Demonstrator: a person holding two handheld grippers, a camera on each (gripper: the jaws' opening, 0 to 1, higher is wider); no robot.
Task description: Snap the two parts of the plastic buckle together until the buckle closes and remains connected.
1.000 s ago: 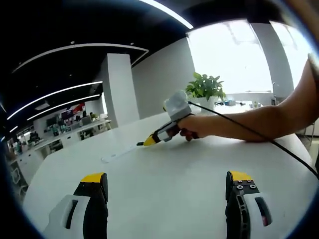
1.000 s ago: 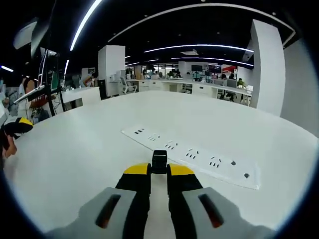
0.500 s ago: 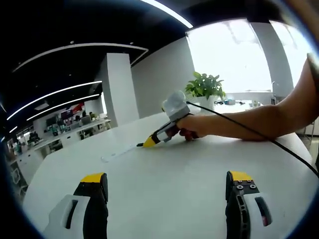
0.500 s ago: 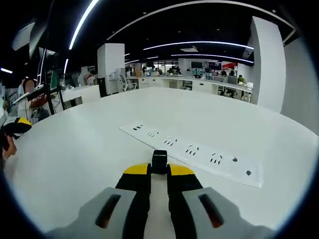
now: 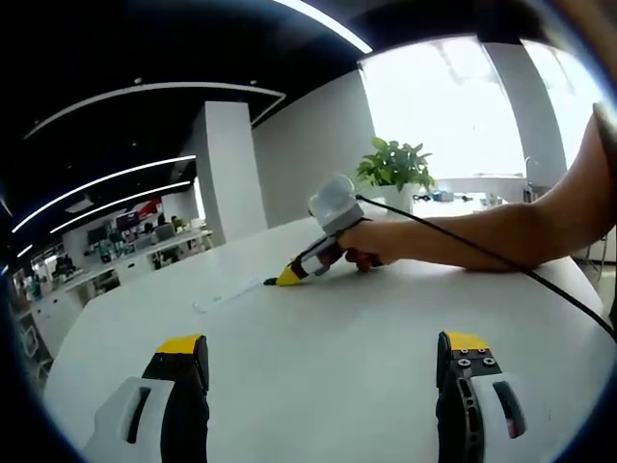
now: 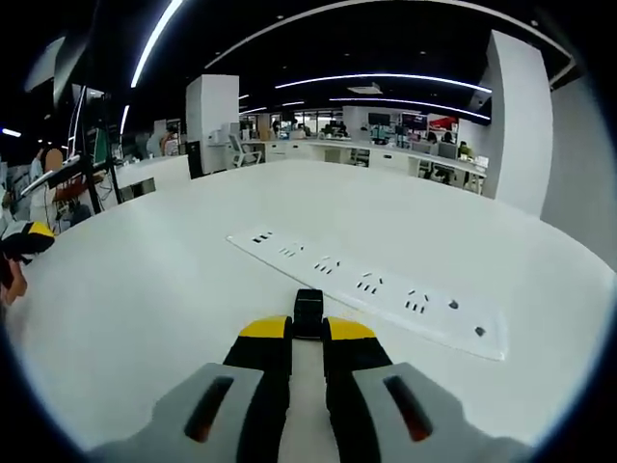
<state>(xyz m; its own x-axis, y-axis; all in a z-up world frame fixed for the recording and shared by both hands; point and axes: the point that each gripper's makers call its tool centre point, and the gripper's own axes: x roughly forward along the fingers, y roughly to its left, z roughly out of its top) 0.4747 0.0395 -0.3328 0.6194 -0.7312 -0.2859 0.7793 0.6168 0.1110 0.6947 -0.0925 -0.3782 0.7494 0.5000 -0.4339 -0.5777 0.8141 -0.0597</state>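
Observation:
In the right gripper view a small black buckle piece (image 6: 308, 313) sticks out between the yellow tips of my right gripper (image 6: 308, 330), whose jaws are shut on it just above the white table (image 6: 174, 289). My left gripper (image 5: 323, 349) stands open over the table (image 5: 318, 328), its yellow-tipped jaws wide apart with nothing between them. In the left gripper view the right gripper (image 5: 289, 275) reaches in from the right, held in a person's hand (image 5: 371, 243), its yellow tips low over the table. The left gripper's yellow tip (image 6: 29, 231) shows at the far left edge of the right gripper view.
A long white power strip (image 6: 376, 289) lies on the table just beyond the buckle piece; it also appears as a power strip (image 5: 227, 296) in the left gripper view. A black cable (image 5: 501, 265) runs along the person's arm. A potted plant (image 5: 395, 169) stands at the far table edge.
The right gripper has shifted slightly forward and left with the buckle piece still in it. The left gripper has stayed put and open.

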